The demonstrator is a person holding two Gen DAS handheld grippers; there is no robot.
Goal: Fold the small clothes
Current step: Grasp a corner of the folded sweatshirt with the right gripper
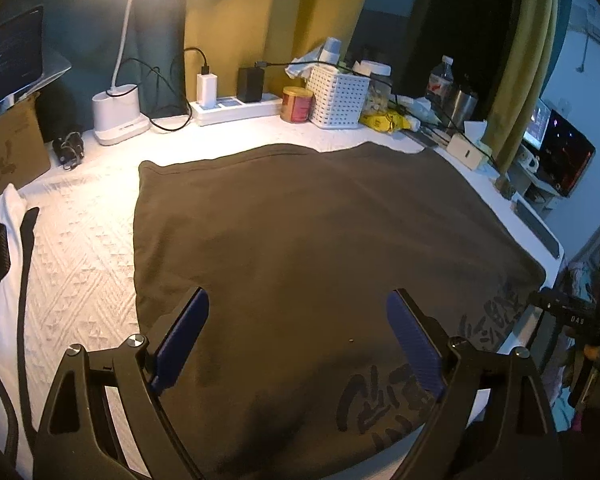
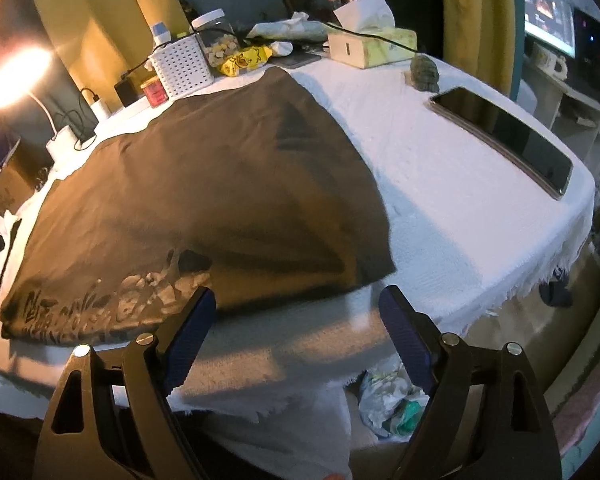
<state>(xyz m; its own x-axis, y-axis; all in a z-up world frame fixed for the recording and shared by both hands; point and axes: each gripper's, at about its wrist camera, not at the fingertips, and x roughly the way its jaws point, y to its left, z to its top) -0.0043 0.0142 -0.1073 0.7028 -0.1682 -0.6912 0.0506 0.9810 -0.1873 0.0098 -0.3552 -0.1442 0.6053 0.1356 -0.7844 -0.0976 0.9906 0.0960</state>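
Brown garment print cut off by left gripper fingers

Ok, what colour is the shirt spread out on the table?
Dark brown shirt, with a darker print along its near edge; the left wrist view shows it best.

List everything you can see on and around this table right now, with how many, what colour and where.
garment: one, dark brown, printed near edge, spread flat mid-table
table cover: one, white, textured
lamp: one, white, lit, far left
power strip: one, white, at the back wall
tin: one, red, beside the basket
basket: one, white, perforated, at the back
jar: one, clear, white lid
tissue box: one, pale yellow-green, far right
phone: one, dark, right edge
left gripper: open, empty, over the garment
right gripper: open, empty, at the table's near edge
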